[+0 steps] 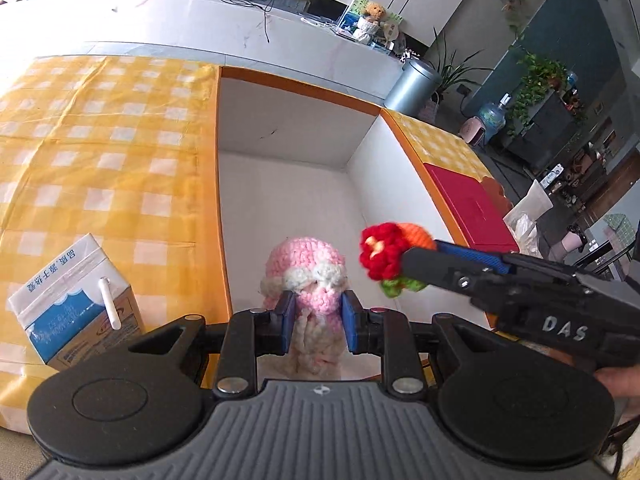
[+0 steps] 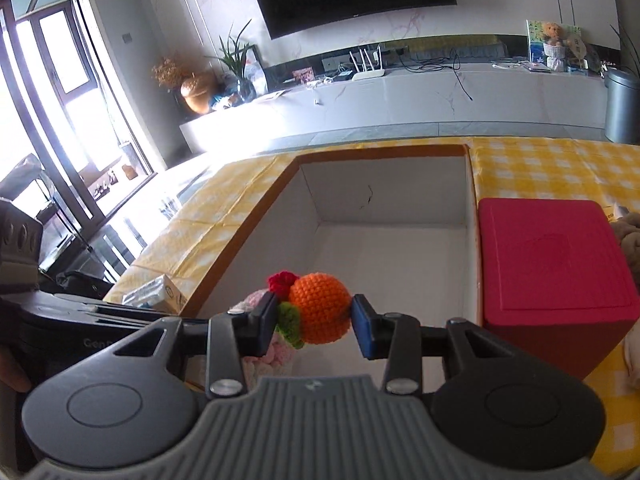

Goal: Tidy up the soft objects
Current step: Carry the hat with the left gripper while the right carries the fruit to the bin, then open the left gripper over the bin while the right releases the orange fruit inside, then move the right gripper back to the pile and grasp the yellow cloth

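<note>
Holding both toys over the empty white-lined, orange-rimmed cardboard box [image 1: 288, 128], you've released nothing: left tongs [image 1: 318, 314] pinch the pink-and-cream crocheted doll [image 1: 306, 264], right tongs [image 2: 316, 316] pinch the orange crocheted ball with red flower [image 2: 322, 306].

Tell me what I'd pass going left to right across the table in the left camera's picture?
Milk carton → pink crocheted toy clamped in the left tongs, over the white open box → red-and-orange crocheted toy in the right tongs → red box.
</note>
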A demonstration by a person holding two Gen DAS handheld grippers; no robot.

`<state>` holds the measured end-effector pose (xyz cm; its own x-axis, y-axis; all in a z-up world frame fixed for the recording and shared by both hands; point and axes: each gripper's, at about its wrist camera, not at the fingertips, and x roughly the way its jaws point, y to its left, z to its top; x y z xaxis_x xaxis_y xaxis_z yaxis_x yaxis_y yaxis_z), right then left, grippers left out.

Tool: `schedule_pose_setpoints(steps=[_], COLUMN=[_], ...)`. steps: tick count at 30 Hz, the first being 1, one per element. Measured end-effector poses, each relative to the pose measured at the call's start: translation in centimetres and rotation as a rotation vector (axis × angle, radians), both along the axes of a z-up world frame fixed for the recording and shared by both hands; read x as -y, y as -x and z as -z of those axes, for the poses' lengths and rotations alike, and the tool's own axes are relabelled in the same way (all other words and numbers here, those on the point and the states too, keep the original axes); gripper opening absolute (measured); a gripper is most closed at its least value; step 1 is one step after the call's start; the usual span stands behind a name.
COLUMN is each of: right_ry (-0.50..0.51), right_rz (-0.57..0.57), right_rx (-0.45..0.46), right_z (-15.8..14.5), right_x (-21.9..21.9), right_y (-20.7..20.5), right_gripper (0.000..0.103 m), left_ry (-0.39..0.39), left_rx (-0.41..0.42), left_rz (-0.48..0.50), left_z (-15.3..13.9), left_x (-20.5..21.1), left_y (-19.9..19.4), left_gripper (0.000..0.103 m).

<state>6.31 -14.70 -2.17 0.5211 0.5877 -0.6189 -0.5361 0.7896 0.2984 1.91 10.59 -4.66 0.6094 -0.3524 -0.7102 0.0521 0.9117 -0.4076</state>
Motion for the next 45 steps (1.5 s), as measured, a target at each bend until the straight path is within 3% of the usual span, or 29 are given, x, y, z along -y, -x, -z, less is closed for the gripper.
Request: schedule_pose_setpoints(steps=[4, 8, 12, 15, 21, 28, 36, 39, 41, 45], right_ry=[0.071, 0.114, 0.151, 0.162, 0.137, 0.109, 0.061, -0.023, -0.077, -0.138], right_rz=[-0.001, 0.010, 0.012, 0.012, 0.010, -0.003, -0.139, -0.154, -0.167, -0.132], right_rx=[-0.010, -0.016, -0.013, -0.012, -0.004, -0.023, -0.233, -0.318, -0.328, -0.272], right_z=[1.1, 1.5, 1.8, 1.9, 0.8, 0.6, 4.0, 4.5, 4.1, 2.1], right_x=[-0.8, -0.5, -0.6, -0.7, -0.4, -1.6, -5.9, -4.7, -3.7, -1.4], right_y=[0.0, -0.3, -0.2, -0.3, -0.3, -0.2, -1.1, -2.0, -2.1, -1.6], right_gripper=[0.040, 0.040, 0.040, 0.040, 0.040, 0.040, 0.040, 0.047, 0.076, 0.080], left_ry=[-0.022, -0.042, -0.060, -0.088, -0.146, -0.145, -0.159, -0.149, -0.142, -0.144], left_rx=[0.005, 0.074, 0.187, 0.273, 0.334, 0.321, 0.314, 0.314, 0.308, 0.302], left_rz=[-0.015, -0.020, -0.045, -0.074, -0.172, -0.237, -0.246, -0.256, -0.260, -0.267], left_z=[-0.5, -2.1, -4.4, -5.8, -6.3, -5.9, -5.9, -5.9, -5.9, -5.8], left_x=[0.2, 0.4, 0.7, 0.9, 0.5, -0.6, -0.6, -0.9, -1.1, -1.0], left_y=[0.3, 1.3, 3.0, 3.9, 3.9, 3.5, 3.7, 3.7, 3.7, 3.7], left_gripper=[0.030, 0.035, 0.067, 0.079, 0.080, 0.080, 0.080, 0.080, 0.080, 0.080])
